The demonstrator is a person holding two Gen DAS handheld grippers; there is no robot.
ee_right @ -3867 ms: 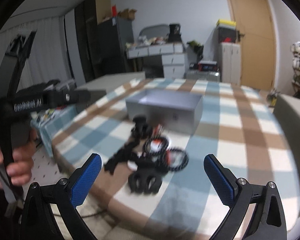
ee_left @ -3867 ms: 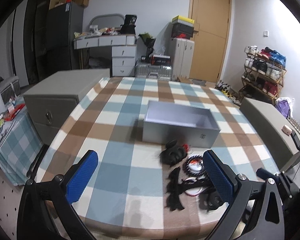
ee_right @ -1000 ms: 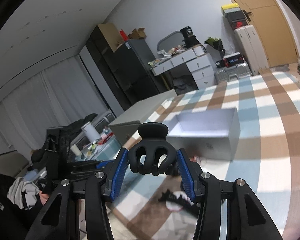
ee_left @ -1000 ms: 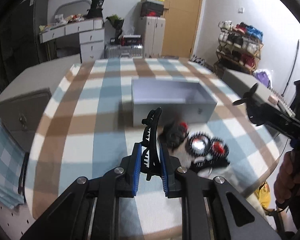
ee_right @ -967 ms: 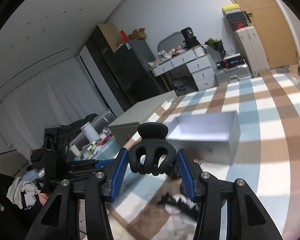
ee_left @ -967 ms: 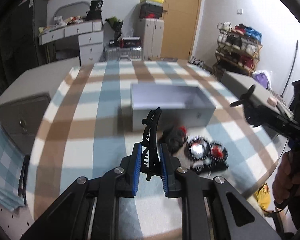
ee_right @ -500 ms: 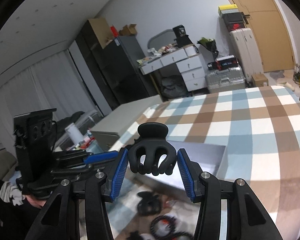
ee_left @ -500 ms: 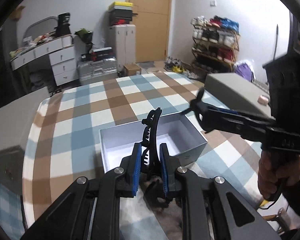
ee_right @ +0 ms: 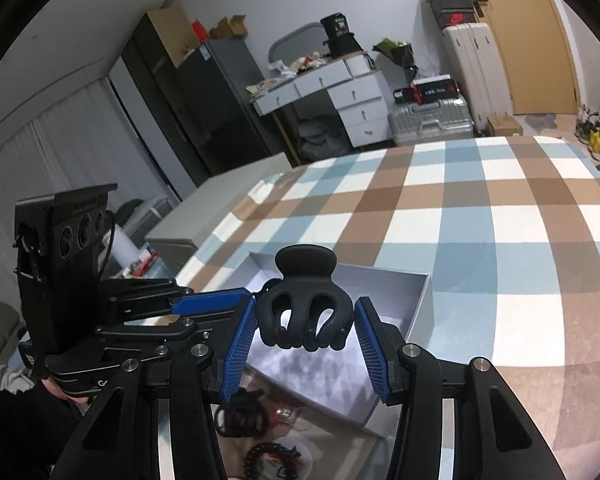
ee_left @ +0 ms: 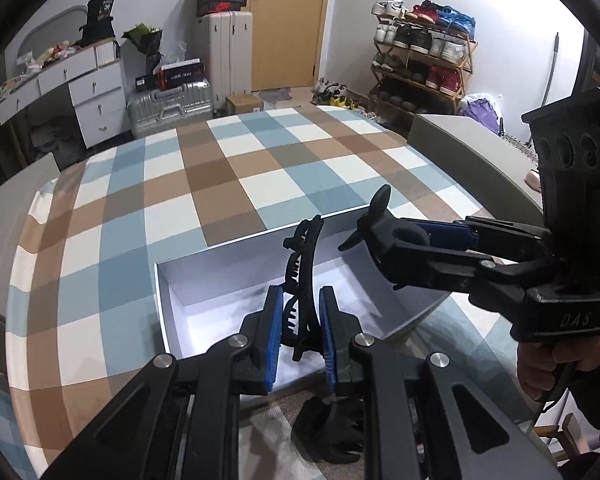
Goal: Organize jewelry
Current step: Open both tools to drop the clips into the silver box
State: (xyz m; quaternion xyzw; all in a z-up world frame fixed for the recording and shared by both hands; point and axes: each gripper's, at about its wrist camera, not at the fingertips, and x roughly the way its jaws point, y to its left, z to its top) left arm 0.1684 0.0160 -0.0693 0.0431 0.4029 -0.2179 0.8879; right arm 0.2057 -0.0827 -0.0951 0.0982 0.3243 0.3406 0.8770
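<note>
My left gripper (ee_left: 299,322) is shut on a long black hair clip (ee_left: 302,276) and holds it upright over the open grey box (ee_left: 204,264). My right gripper (ee_right: 306,330) is shut on a rounded black claw clip (ee_right: 305,304), also above the box (ee_right: 420,308). The right gripper shows in the left wrist view (ee_left: 396,240), coming in from the right over the box. The left gripper shows in the right wrist view (ee_right: 220,300), at the left. More black jewelry pieces (ee_right: 270,456) lie on the checked cloth in front of the box.
The box stands on a table with a blue, brown and white checked cloth (ee_left: 228,160). A black clip (ee_left: 332,436) lies under my left gripper. Grey cabinets (ee_left: 484,152) flank the table. A shoe rack (ee_left: 420,64) and drawers (ee_left: 96,96) stand behind.
Both grippers have moved forward with their clips, from above the jewelry pile to above the open box. The two grippers have come closer together.
</note>
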